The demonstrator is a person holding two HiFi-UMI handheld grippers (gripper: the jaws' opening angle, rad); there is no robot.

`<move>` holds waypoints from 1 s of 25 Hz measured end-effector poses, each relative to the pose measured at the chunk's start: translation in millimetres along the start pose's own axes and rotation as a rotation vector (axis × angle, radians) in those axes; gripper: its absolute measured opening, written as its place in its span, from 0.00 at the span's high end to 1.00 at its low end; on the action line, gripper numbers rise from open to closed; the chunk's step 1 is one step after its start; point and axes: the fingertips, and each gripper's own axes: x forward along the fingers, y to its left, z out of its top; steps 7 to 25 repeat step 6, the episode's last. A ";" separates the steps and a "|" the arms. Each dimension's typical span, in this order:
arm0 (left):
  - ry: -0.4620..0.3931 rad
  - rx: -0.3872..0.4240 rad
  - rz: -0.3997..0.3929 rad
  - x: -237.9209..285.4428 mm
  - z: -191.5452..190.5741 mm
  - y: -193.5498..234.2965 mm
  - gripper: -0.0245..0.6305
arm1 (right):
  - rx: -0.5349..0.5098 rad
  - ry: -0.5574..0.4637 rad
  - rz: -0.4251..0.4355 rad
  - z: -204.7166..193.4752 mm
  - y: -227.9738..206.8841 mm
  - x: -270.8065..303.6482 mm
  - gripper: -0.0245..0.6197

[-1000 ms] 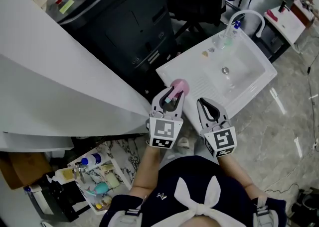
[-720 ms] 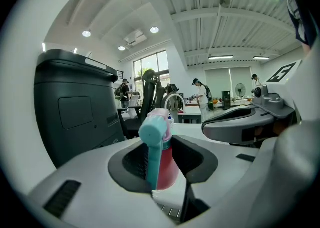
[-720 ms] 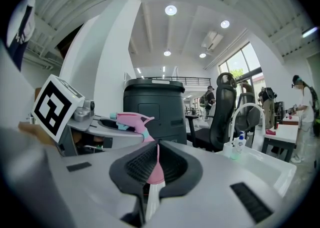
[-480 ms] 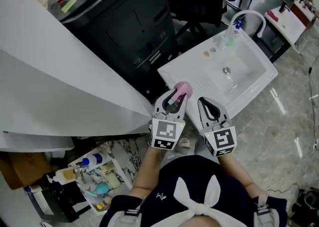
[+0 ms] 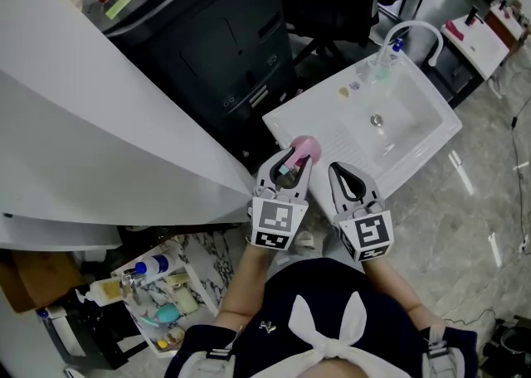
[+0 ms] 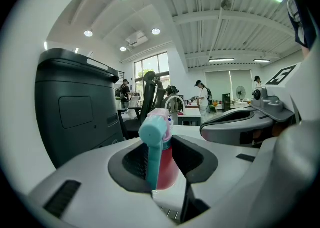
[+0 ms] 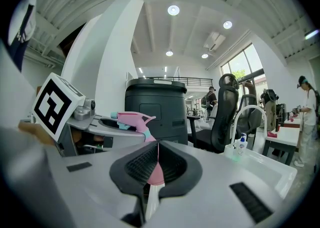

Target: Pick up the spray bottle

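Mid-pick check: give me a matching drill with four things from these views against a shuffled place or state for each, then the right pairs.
Things:
1. spray bottle
2. right gripper
3. small blue-capped bottle
4. dark grey bin

Places or states:
A. jaws together, nothing held
B. beside the faucet at the far end of the sink
C. stands left of the sink in the head view
D. clamped between the jaws of the left gripper

Pairs: 1-D, 2-A, 3-B, 4-C
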 end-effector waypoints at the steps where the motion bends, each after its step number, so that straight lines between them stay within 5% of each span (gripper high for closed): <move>1: 0.000 0.000 -0.001 0.2 -0.1 -0.4 0.74 | 0.000 0.002 -0.001 -0.6 -0.5 -0.1 0.92; 25: 0.001 -0.002 -0.002 0.8 -0.9 -3.0 0.74 | 0.004 0.007 0.001 -2.3 -1.1 -1.7 0.92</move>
